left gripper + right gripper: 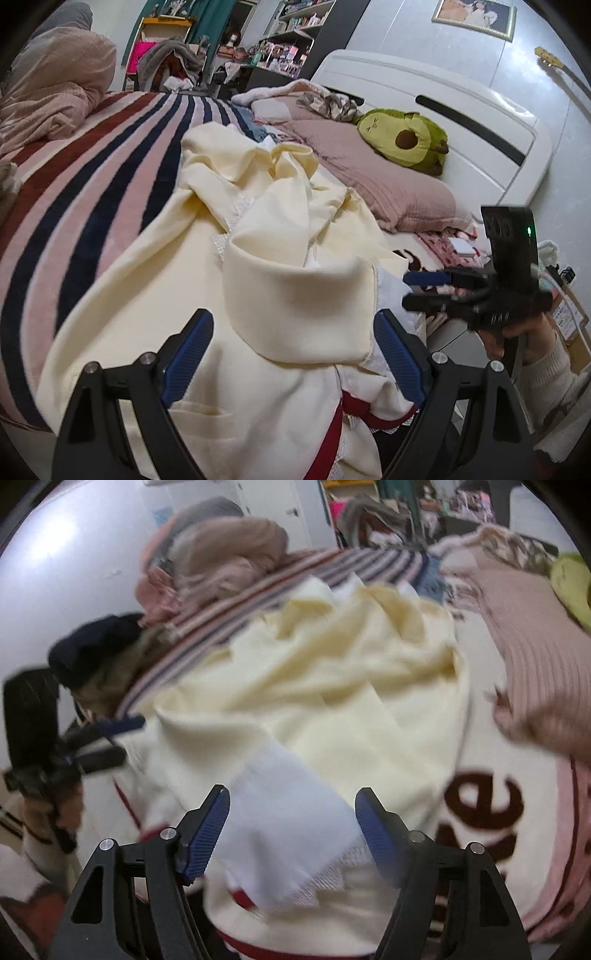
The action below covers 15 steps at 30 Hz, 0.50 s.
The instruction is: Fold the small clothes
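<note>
A crumpled cream-yellow garment (280, 229) with white lace edging and red trim lies on the bed. In the left wrist view my left gripper (291, 354) is open, its blue pads (188, 354) either side of a folded cream flap, which they do not pinch. My right gripper (424, 291) shows at the garment's right edge, held by a hand in a knitted sleeve. In the blurred right wrist view the right gripper (291, 830) is open over a white piece of the garment (288, 823) lying loose between its jaws. The left gripper (118, 738) appears at far left.
A striped blanket (92, 192) covers the bed to the left. A pink pillow (388, 184) and a green avocado plush (402, 140) lie by the white headboard (443, 107). A bundled pink duvet (55, 92) sits far left, and a pink lettered mat (498, 812) on the right.
</note>
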Each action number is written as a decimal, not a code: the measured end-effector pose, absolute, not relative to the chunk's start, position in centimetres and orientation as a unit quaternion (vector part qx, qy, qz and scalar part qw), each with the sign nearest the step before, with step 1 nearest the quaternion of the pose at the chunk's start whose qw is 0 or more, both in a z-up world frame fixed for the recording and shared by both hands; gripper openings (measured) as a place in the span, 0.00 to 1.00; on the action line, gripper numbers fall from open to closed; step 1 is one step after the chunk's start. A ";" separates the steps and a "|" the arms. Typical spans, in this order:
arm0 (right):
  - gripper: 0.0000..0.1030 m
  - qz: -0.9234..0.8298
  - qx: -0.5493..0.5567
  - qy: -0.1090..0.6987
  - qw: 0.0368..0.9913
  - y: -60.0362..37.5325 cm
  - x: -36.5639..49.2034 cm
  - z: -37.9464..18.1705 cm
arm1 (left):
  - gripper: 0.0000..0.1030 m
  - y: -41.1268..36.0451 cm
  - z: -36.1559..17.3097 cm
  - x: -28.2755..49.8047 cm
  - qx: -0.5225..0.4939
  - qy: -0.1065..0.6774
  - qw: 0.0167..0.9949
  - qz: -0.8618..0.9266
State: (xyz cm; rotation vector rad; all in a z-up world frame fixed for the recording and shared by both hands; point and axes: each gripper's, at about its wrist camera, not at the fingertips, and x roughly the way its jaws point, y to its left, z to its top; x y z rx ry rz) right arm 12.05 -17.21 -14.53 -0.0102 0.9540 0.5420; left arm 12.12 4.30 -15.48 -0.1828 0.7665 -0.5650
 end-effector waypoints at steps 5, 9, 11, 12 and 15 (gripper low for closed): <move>0.66 0.282 0.023 0.435 0.855 -18.8 11.1 -15.6 | 0.83 3.1 -15.7 12.8 -0.072 0.378 0.886 -0.258; 0.65 0.249 -0.001 0.431 0.867 -18.7 11.1 -16.0 | 0.83 3.1 -15.7 13.4 -0.070 0.380 0.888 -0.247; 0.64 0.243 -0.006 0.430 0.870 -18.8 11.0 -16.3 | 0.83 3.1 -15.7 13.5 -0.072 0.381 0.889 -0.245; 0.58 0.253 -0.002 0.432 0.866 -18.8 10.9 -16.5 | 0.83 3.1 -15.7 13.5 -0.073 0.381 0.889 -0.243; 0.10 0.275 -0.007 0.430 0.860 -18.3 10.0 -16.3 | 0.83 3.2 -15.5 13.4 -0.073 0.379 0.890 -0.243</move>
